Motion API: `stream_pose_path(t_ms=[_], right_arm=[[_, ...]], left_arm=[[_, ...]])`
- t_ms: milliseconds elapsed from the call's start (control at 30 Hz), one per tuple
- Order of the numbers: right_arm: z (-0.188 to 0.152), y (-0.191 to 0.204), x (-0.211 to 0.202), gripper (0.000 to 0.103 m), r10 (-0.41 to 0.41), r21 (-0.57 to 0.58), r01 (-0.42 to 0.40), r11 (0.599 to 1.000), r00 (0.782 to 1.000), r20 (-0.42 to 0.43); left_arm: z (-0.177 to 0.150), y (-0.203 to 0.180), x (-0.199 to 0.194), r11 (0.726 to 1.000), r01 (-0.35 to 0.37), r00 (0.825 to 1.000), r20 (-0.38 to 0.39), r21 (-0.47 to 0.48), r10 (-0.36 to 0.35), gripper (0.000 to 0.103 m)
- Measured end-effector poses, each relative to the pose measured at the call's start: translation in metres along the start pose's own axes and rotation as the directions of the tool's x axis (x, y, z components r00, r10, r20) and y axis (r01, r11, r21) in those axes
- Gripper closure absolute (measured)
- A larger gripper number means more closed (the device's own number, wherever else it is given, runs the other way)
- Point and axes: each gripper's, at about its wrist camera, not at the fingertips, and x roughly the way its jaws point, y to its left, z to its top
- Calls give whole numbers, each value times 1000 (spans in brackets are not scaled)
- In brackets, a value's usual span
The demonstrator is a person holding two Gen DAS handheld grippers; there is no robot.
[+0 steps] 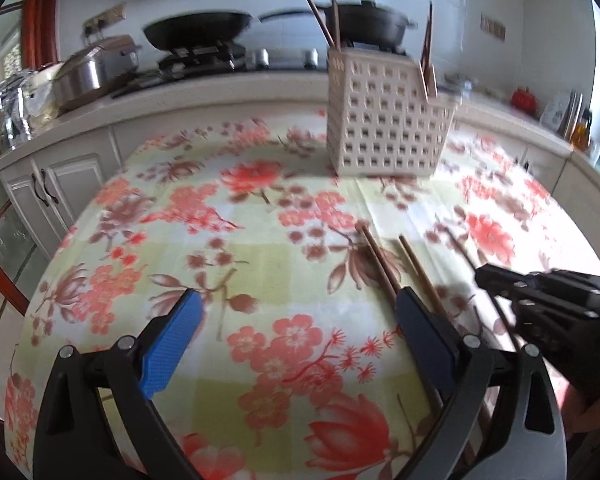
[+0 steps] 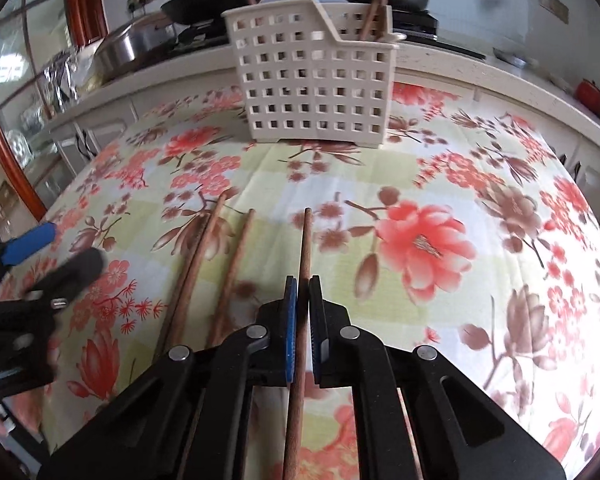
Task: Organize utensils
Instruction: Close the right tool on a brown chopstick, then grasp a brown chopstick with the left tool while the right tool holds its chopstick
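Brown wooden chopstick is pinched near its middle by the right gripper; it may swivel and miss the beige perforated plastic basket. Left gripper jaws stand wide, empty.

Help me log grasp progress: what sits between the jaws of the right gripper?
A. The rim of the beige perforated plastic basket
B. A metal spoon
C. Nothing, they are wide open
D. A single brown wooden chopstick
D: in the right wrist view the right gripper has its blue-padded jaws closed on one brown wooden chopstick above the floral tablecloth, with the beige perforated plastic basket standing farther back.
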Motion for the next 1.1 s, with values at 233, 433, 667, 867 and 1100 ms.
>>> stream_pose_path(t_ms=[233, 433, 667, 867, 1100], right_arm=[[-2, -12, -15, 97, 40, 26, -41, 999, 998, 38], [-4, -19, -20, 96, 71, 43, -73, 996, 996, 52], [-7, -31, -23, 96, 92, 72, -96, 993, 994, 58], [-10, -34, -21, 96, 98, 79, -102, 992, 994, 53], [-11, -37, -18, 96, 94, 97, -98, 990, 995, 43]], left_arm=[[3, -15, 25, 1000, -22, 997, -78, 17, 23, 14], [3, -23, 35, 1000, -26, 994, -110, 15, 27, 16], [4, -25, 43, 999, -42, 990, -136, -13, 40, 17], [4, -30, 44, 999, -38, 988, -152, -16, 35, 22], [3, -33, 44, 999, -35, 989, -147, -7, 34, 27]])
